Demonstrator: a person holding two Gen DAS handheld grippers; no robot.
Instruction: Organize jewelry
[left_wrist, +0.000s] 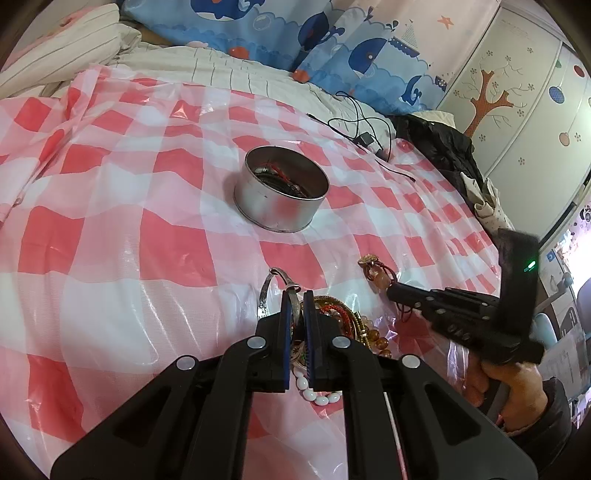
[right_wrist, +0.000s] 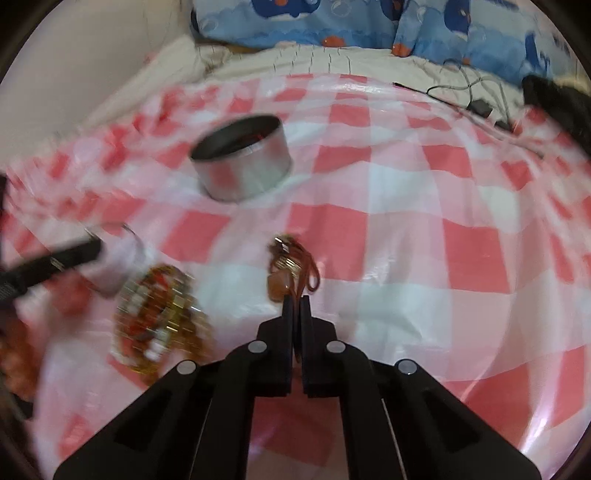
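Silver metal sits between the blue pads of your left tool (left_wrist: 297, 295): its fingers are nearly closed on the band of a silver bangle (left_wrist: 266, 291), which curves out to the left of the tips and lies over the checked plastic sheet (left_wrist: 147, 240) on the bed. Just behind and under those fingers is the jewelry pile (left_wrist: 347, 325), a tangle of red cord, gold links and amber beads, with a white bead strand (left_wrist: 314, 395) trailing below the tool's body.

Your right tool (right_wrist: 295, 302) has its fingers drawn almost together, with a thin red cord running into the narrow gap, so it is pinching the red-cord pendant (right_wrist: 286, 273). The pendant's brownish stone and gold piece lie on the sheet straight ahead of the tips. In the left wrist view this same tool (left_wrist: 393, 291) reaches in from the right, its tip at the pendant (left_wrist: 375, 271), just right of the pile.

The round metal tin (left_wrist: 280, 192) stands upright beyond the pile, well apart from both tools, and dark and red pieces already lie inside it. From the right tool the tin (right_wrist: 242, 162) is ahead and to the left, blurred. Past the tin to the right, black cables (left_wrist: 362, 122) lie at the sheet's far edge.
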